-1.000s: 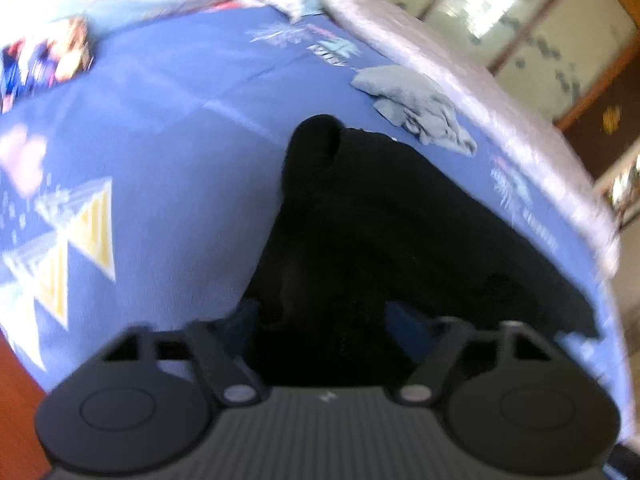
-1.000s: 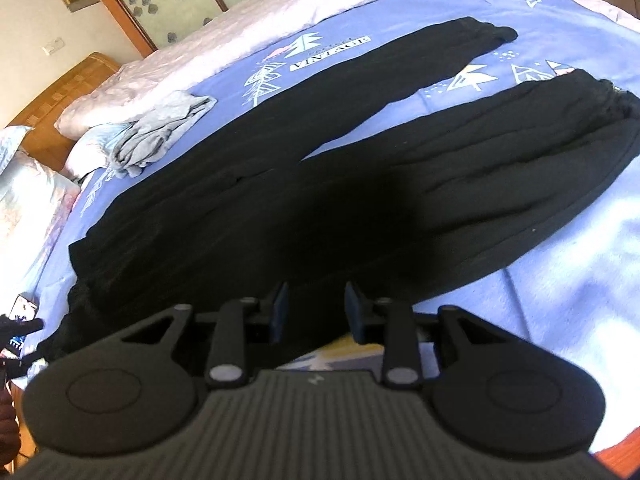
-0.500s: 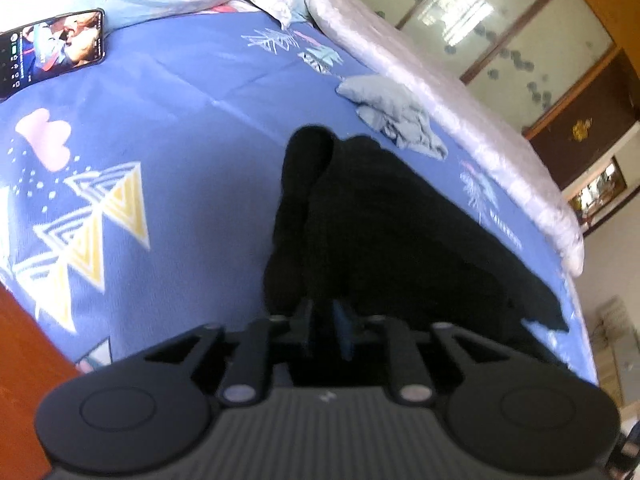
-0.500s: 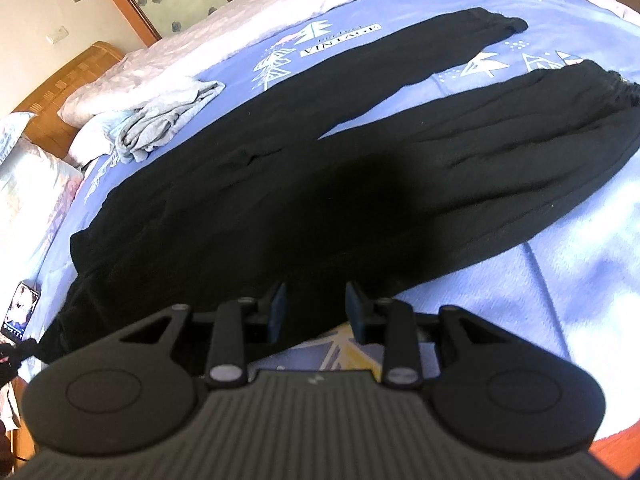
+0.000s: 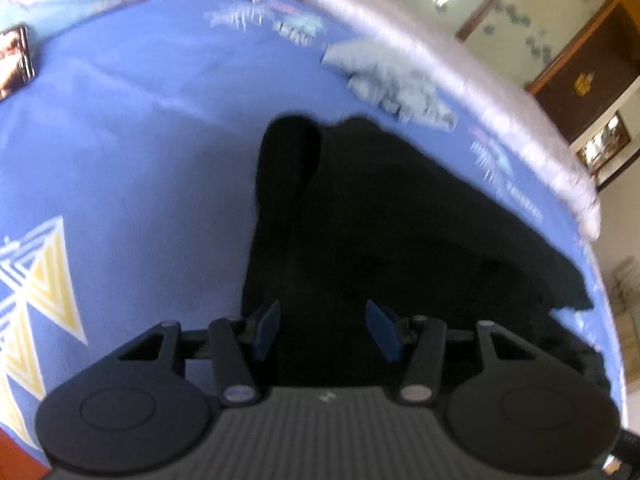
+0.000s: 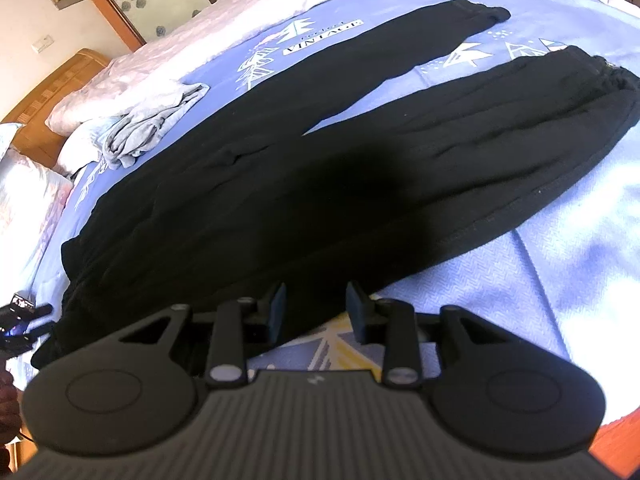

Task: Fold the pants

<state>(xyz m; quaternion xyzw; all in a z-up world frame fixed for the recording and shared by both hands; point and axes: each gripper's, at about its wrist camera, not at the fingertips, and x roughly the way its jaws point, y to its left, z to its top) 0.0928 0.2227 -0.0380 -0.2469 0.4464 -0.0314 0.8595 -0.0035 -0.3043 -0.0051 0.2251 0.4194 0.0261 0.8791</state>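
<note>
Right wrist view, matte black pants (image 6: 320, 168), long flat legs

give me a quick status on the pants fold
Left gripper just reopened over waistband end, gripping nothing. Right gripper open at near edge. Black pants flat, unfolded. Grey garment lies beside them.

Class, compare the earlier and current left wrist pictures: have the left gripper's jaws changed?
Yes. The left gripper has just reopened: its fingers now stand apart over the black pants, no longer pinched together.
</note>
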